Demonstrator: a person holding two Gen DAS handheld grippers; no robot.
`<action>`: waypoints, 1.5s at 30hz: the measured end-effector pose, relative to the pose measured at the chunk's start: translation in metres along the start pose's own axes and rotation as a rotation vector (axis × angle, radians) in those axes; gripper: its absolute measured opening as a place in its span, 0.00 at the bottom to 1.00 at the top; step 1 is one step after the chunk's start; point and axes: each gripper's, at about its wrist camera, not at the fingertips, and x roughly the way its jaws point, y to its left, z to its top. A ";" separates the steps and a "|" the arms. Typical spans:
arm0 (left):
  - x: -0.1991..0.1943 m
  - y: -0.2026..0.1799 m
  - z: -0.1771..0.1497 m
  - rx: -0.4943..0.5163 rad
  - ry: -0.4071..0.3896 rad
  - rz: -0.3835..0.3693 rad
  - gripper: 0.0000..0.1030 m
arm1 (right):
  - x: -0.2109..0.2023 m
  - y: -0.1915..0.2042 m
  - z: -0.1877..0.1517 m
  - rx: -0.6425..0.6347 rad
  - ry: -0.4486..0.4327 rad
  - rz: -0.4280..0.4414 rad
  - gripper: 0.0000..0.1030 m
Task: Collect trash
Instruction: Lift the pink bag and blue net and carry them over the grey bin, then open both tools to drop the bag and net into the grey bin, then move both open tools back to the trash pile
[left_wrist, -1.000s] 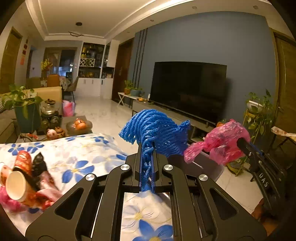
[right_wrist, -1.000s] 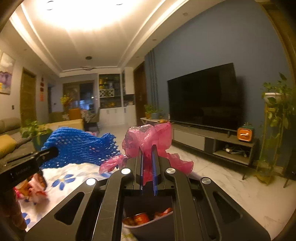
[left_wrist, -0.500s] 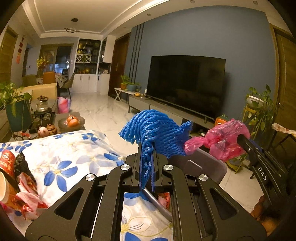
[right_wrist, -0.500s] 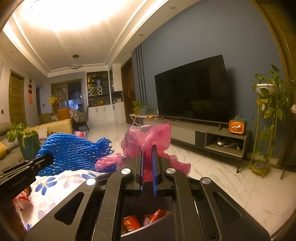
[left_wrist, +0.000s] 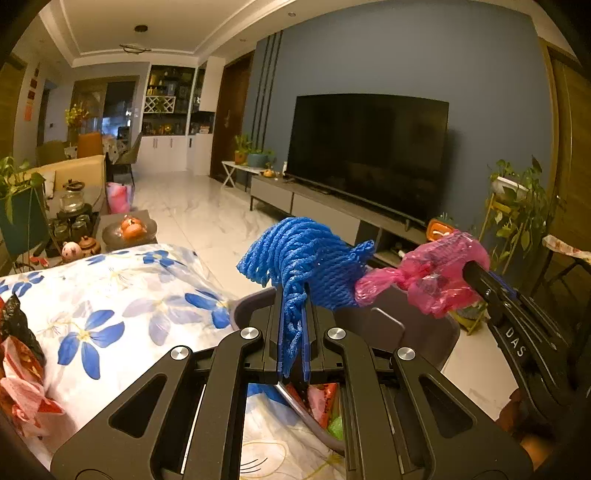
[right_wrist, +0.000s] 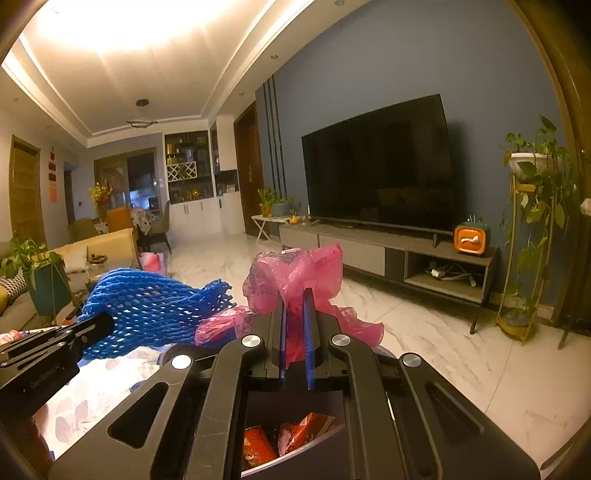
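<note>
Your left tool (left_wrist: 293, 325) grips the blue foam net (left_wrist: 303, 266) and your right tool (right_wrist: 295, 325) grips the pink plastic bag (right_wrist: 295, 273), the bag at the net's 3 o'clock, both above the grey trash bin (left_wrist: 424, 325) beside the flowered bench (left_wrist: 110, 306).

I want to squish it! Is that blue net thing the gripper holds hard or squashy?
Probably squashy: the blue foam net is pinched flat between the left gripper pads yet puffs out above them. It looks light, since it stands up on its own. Its open mesh should grip well, not slip.
</note>
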 end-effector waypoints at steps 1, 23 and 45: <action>0.002 -0.001 -0.001 0.001 0.004 -0.004 0.06 | 0.001 0.001 0.000 0.002 0.004 0.001 0.09; 0.014 0.005 -0.014 -0.054 0.012 -0.075 0.69 | 0.013 -0.006 -0.007 0.003 0.026 0.057 0.55; -0.112 0.090 -0.057 -0.163 -0.035 0.408 0.83 | -0.041 0.041 -0.035 -0.076 0.046 0.168 0.74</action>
